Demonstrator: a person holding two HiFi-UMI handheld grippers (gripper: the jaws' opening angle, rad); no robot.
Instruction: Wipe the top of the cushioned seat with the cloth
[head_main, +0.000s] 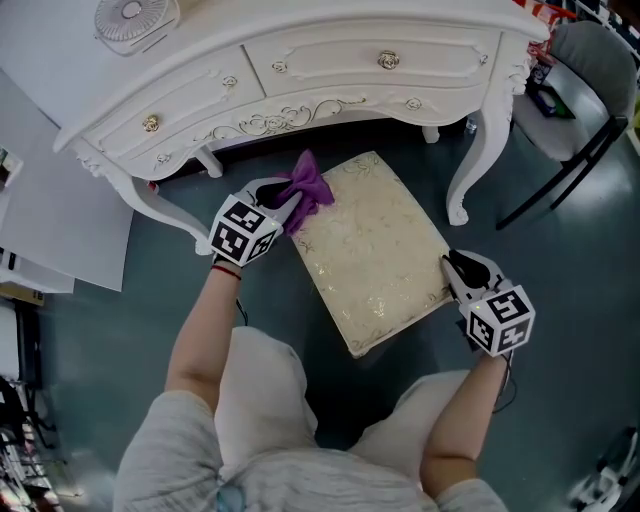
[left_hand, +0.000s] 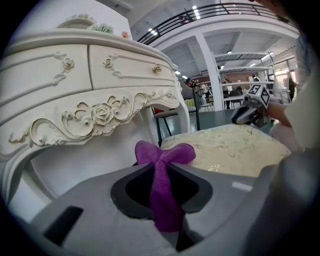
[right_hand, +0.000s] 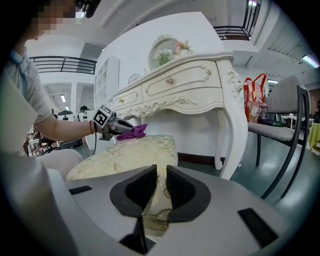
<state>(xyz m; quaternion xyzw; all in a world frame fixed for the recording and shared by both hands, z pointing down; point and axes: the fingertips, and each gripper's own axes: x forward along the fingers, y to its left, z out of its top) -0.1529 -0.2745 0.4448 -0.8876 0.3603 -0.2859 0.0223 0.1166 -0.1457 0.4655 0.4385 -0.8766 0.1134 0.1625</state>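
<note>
Fingers of the left gripper (left_hand: 161, 175): closed on the purple cloth (left_hand: 162, 155), pinched at a gathered waist, with two loose lobes fanning out ahead of the tips.

Fingers of the right gripper (right_hand: 159, 182): drawn nearly together on the gold-trimmed edge of the cushioned seat (right_hand: 125, 155), at about 4 o'clock on the seat from the head view.

Cloth, location: at the seat's 11 o'clock corner, resting on or just above the top; contact cannot be told.

Cushioned seat, location: on the floor (head_main: 560, 300), with the white dressing table (head_main: 330, 70) at 12 o'clock.

Handling, cloth: likely light, limp and non-slip. The present mid-bunch hold suits it, but the lobes must be pressed flat to wipe.

Handling, seat: padded top probably yields, and the patterned cover may drag. The frame could slide, so steadying it at the edge seems prudent.
</note>
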